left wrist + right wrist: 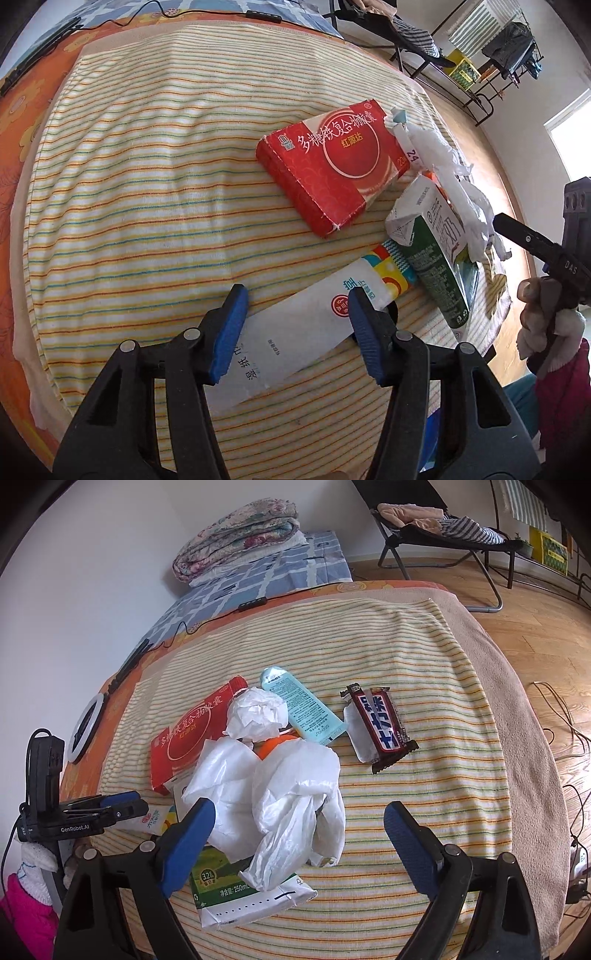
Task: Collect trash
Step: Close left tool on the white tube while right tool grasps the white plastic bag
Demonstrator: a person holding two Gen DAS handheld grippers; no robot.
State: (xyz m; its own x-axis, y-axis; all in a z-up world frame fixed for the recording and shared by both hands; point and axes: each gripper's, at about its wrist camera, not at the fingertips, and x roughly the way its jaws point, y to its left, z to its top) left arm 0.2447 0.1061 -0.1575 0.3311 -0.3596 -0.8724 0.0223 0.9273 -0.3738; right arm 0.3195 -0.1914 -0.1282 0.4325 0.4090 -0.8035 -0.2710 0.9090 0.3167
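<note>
Several trash items lie on striped towel over bed. Red box upper centre; green milk carton under crumpled white bags. Tissue pack sits between left hand-held gripper pads, contact unclear. Right hand-held gripper wide open above bags, holding nothing. Candy bar apart, right.

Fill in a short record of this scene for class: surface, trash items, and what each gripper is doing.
surface: striped towel
trash: red box; milk carton; white plastic bag; blue tube; candy wrapper; white packet
left gripper: astride the white packet
right gripper: open over the white plastic bag
</note>
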